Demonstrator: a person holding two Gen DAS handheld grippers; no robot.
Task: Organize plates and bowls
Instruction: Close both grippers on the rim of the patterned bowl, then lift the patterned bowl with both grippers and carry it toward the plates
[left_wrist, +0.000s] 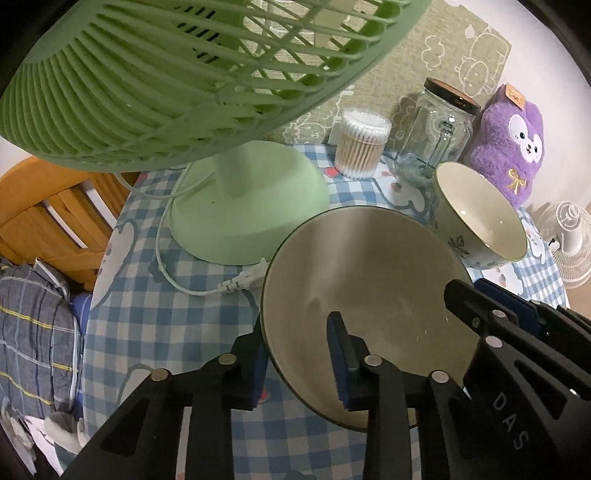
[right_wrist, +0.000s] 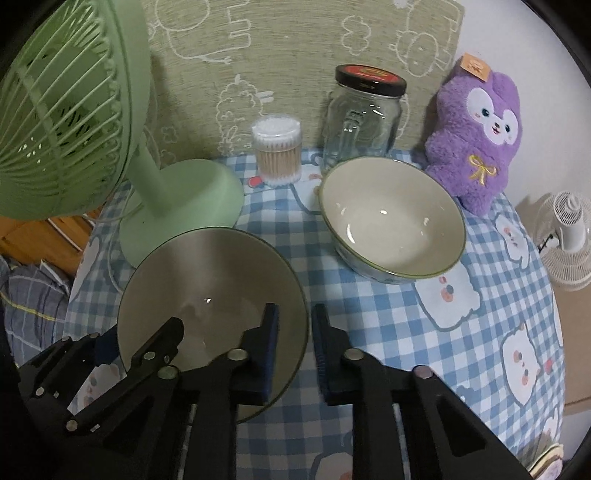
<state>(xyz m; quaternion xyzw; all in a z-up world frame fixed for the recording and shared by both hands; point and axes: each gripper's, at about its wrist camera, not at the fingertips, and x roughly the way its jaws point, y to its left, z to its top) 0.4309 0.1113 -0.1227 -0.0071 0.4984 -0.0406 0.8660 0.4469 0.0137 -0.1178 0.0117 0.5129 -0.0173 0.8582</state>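
A cream plate with a dark green rim is held above the checked tablecloth, also seen in the right wrist view. My left gripper straddles its left rim, one blue pad under and one inside, shut on it. My right gripper straddles the plate's right rim with a visible gap between its pads; it also shows in the left wrist view. A cream bowl with a green rim and floral outside stands behind the plate to the right, also in the left wrist view.
A green desk fan stands at back left, its cord and plug lying by the plate. A cotton swab tub, a lidded glass jar and a purple plush toy line the back. A wooden chair is at left.
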